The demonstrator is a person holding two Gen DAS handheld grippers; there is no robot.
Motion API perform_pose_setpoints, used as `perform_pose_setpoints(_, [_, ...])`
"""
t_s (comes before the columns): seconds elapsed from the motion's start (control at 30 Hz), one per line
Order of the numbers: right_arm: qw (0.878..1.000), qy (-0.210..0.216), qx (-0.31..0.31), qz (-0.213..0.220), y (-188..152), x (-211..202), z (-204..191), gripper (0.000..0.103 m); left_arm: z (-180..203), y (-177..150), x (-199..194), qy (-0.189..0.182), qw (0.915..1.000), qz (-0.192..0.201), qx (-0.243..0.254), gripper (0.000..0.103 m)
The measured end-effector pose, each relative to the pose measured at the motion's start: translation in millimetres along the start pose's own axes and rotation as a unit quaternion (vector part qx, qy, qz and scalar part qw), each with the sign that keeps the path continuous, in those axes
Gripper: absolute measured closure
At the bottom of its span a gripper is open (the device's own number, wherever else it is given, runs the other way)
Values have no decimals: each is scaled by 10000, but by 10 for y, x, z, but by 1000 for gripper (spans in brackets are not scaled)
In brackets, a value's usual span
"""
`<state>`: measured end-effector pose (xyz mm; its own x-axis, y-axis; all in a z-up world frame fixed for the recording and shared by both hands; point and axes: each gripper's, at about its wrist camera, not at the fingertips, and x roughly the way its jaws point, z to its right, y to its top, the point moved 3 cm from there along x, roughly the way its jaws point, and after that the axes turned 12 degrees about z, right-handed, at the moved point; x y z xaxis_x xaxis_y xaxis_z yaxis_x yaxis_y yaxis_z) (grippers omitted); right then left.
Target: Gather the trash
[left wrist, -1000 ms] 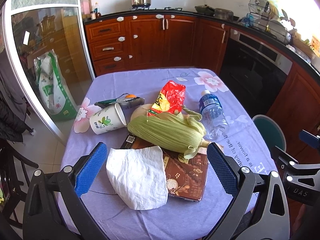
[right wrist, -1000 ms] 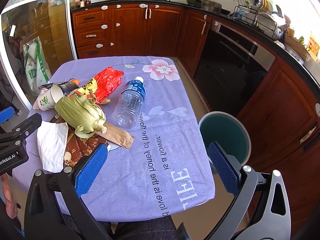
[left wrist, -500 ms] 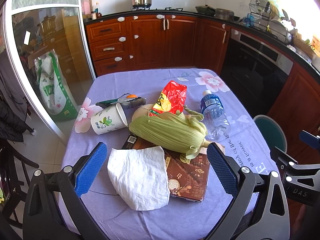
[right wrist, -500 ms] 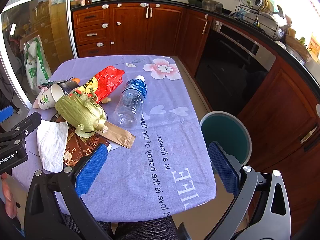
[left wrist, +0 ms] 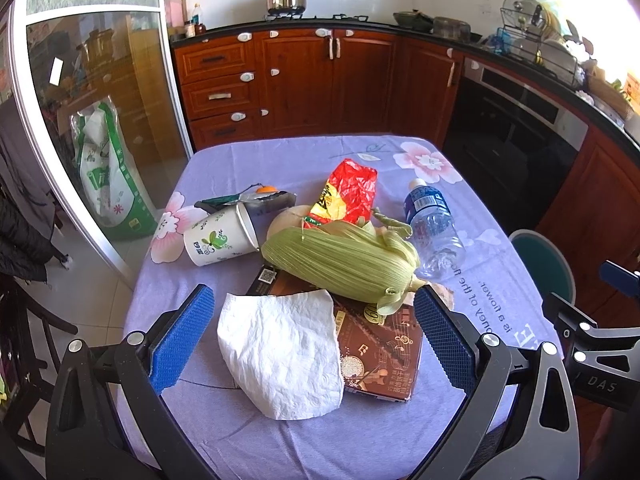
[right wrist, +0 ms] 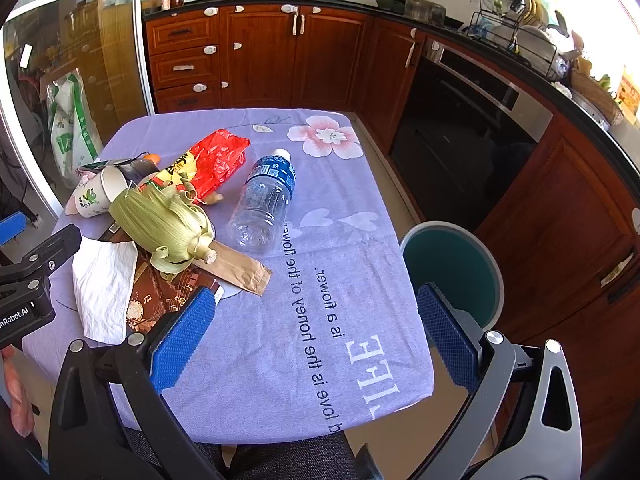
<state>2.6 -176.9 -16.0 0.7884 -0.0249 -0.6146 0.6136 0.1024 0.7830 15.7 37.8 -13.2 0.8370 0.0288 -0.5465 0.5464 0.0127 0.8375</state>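
Trash lies on the purple tablecloth (left wrist: 280, 432): a white napkin (left wrist: 280, 352), a brown box (left wrist: 380, 352), a green corn husk (left wrist: 344, 260), a red snack bag (left wrist: 348, 192), a tipped paper cup (left wrist: 220, 236), a clear plastic bottle (left wrist: 432, 224) and a brown paper bag (right wrist: 236, 268). My left gripper (left wrist: 312, 336) is open and empty, hovering above the napkin and box. My right gripper (right wrist: 316, 332) is open and empty over the table's near right part. A green trash bin (right wrist: 452, 272) stands on the floor right of the table.
Dark wrappers (left wrist: 256, 200) lie behind the cup. Wooden cabinets (left wrist: 320, 84) and an oven (right wrist: 472, 128) line the back and right. A glass door (left wrist: 92, 120) and a green-white bag (left wrist: 104, 176) are on the left. A dark chair (left wrist: 24, 320) stands at the left.
Both grippers have shifted only slightly; the table items sit a touch lower and nearer in view. Nothing was grasped or moved.
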Motion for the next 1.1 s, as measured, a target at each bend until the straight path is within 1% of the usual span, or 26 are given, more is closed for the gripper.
perform_pose_setpoints(0.43, [10000,-25,-11,-36,-18,18,-30,6,-45,-19,3,7,10000,7,-6,4])
perform_pose_setpoints(0.7, [10000,-10,-30,-90,-35,48,-60,6,-88,-79,36,-18,10000,-67,16,4])
perform_pose_setpoints(0.8, [9999,25,-75,-127,-55,75,-94,6,-216,-181,103,-82,9996,-247,-64,4])
perform_pose_setpoints(0.93, [9998,67,-98,-175,-108,131,-152,6,-415,-441,221,-22,9985,-551,-30,4])
perform_pose_setpoints(1.03, [9995,124,-108,-278,-170,210,-207,6,-475,-664,310,-173,9967,-790,-14,4])
perform_pose_setpoints(1.1, [9991,195,-140,-356,-213,265,-254,6,-506,-789,394,-315,9947,-975,-108,4])
